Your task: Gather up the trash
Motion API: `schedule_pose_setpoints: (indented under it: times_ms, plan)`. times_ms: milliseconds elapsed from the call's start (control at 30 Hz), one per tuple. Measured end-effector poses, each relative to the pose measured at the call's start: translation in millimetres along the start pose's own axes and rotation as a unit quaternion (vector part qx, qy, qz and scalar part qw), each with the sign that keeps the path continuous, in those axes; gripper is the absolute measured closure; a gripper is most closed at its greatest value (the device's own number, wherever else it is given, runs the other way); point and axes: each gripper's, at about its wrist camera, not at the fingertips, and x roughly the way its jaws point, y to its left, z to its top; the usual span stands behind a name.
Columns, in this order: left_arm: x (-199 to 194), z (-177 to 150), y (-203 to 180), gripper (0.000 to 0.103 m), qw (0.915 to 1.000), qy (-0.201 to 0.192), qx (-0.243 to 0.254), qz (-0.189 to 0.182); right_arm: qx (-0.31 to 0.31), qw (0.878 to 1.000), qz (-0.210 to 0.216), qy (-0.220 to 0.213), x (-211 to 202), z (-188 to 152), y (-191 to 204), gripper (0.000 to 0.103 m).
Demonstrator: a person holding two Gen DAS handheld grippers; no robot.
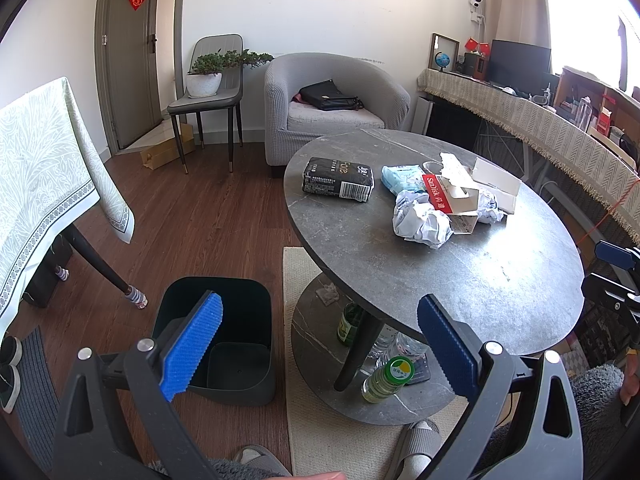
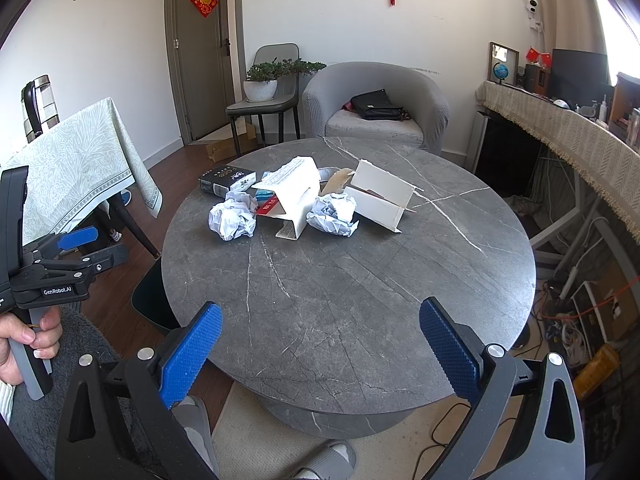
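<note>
Both grippers empty, jaws spread wide. Left gripper [image 1: 320, 348] hangs low at the near edge, pointed partly over the dark bin [image 1: 224, 344] on the floor at about 7 o'clock from the round grey surface [image 1: 460, 280] — bin looks empty and sits just beside the surface, presumably so trash can be dropped straight off the edge. Right gripper [image 2: 320, 348] hovers above the bare near half of the surface, aimed toward the pile; wide jaws suit bulky, soft items.

Trash is clustered past centre, toward 12 o'clock, well apart from both grippers. Nearest: two crumpled paper balls [image 2: 234, 220], white with a bluish tint, loosely wadded — should compress easily. Between them a torn white and red carton [image 2: 292, 200], flaps open. Behind the right ball, an opened white box [image 2: 384, 200]. At 11 o'clock, a black packet with a barcode [image 1: 338, 180], apparently intact; whether it counts as trash is unclear.

Nothing collected yet, judging by the bin.
</note>
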Motion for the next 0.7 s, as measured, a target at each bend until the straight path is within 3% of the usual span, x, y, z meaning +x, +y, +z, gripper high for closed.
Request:
schedule_pose_setpoints:
  times_ms: [700]
  plan:
    - [-3.9, -3.7, 3.0, 0.003, 1.0000, -0.001, -0.002, -0.009, -0.003, 1.000, -0.001, 0.003, 0.3, 2.4, 1.1, 0.003]
